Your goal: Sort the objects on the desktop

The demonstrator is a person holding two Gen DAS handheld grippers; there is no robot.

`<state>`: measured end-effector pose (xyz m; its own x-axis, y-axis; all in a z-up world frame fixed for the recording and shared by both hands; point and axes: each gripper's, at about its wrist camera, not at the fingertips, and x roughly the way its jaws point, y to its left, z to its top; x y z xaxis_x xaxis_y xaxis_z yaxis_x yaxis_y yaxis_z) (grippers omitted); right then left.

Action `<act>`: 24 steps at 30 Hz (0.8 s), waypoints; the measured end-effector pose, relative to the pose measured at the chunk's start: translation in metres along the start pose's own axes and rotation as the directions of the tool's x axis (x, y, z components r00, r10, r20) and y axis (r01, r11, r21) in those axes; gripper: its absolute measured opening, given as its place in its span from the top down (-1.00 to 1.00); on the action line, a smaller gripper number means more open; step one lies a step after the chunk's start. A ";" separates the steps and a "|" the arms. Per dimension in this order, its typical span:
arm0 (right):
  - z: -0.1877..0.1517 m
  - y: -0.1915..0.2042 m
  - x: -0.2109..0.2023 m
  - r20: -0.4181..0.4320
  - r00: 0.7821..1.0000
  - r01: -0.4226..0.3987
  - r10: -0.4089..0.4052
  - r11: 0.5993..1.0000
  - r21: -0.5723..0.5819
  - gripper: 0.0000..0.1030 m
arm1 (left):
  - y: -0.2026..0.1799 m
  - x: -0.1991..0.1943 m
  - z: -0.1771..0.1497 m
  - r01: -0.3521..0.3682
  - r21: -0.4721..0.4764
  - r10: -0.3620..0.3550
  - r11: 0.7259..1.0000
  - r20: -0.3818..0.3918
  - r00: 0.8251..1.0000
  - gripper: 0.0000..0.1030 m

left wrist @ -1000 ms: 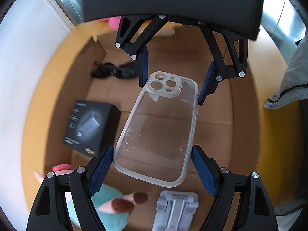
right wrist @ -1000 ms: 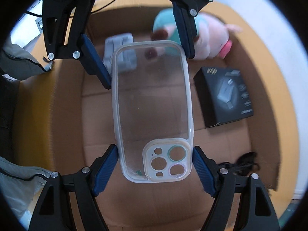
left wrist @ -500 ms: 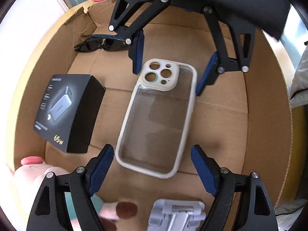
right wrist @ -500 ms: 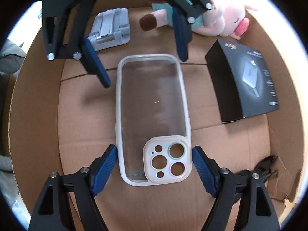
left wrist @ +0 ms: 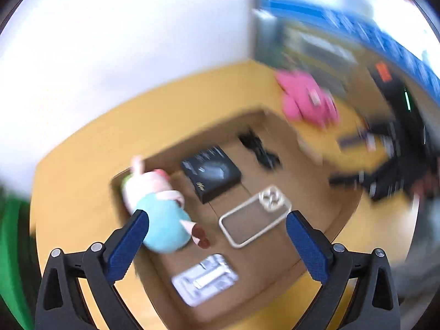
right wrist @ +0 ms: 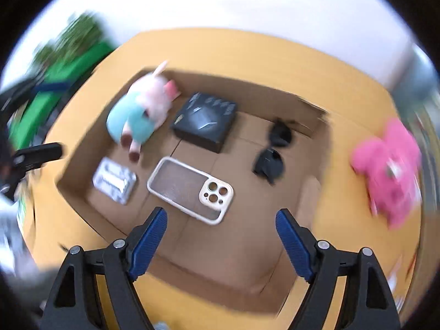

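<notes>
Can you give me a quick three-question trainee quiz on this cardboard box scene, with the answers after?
1. True or false: the clear phone case lies flat on the floor of the cardboard box.
2. Which item sits outside the box, on the yellow table? A) sunglasses B) pink plush toy C) black carton
3. Fill in: neither the left gripper nor the right gripper holds ____.

Key: 1 true; 2 B; 3 anything (both sets of jaws are opening, with nothing between them).
</notes>
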<state>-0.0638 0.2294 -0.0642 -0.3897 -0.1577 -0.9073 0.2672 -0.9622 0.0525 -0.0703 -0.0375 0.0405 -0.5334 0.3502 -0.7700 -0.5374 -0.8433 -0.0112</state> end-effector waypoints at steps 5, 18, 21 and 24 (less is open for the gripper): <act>0.007 0.030 -0.026 0.064 0.998 -0.003 -0.004 0.995 0.103 -0.59 | -0.013 -0.056 -0.005 -0.044 -0.203 0.068 0.978 0.116 0.991 -0.99; -0.029 0.068 -0.073 0.128 0.990 0.052 -0.059 0.997 0.063 -0.59 | -0.058 -0.105 -0.030 -0.243 -0.277 0.281 0.930 0.107 0.954 -0.99; -0.032 0.071 -0.077 0.135 0.989 0.060 -0.068 0.996 0.063 -0.60 | -0.063 -0.107 -0.033 -0.261 -0.271 0.298 0.927 0.105 0.949 -0.99; -0.034 0.073 -0.078 0.136 0.988 0.066 -0.073 0.996 0.060 -0.60 | -0.069 -0.110 -0.034 -0.253 -0.264 0.289 0.931 0.109 0.951 -0.99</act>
<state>0.0162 0.1793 -0.0037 -0.5243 -0.1154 -0.8437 0.1873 -0.9821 0.0180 0.0480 -0.0317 0.1039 -0.7338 0.1336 -0.6661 -0.1929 -0.9811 0.0156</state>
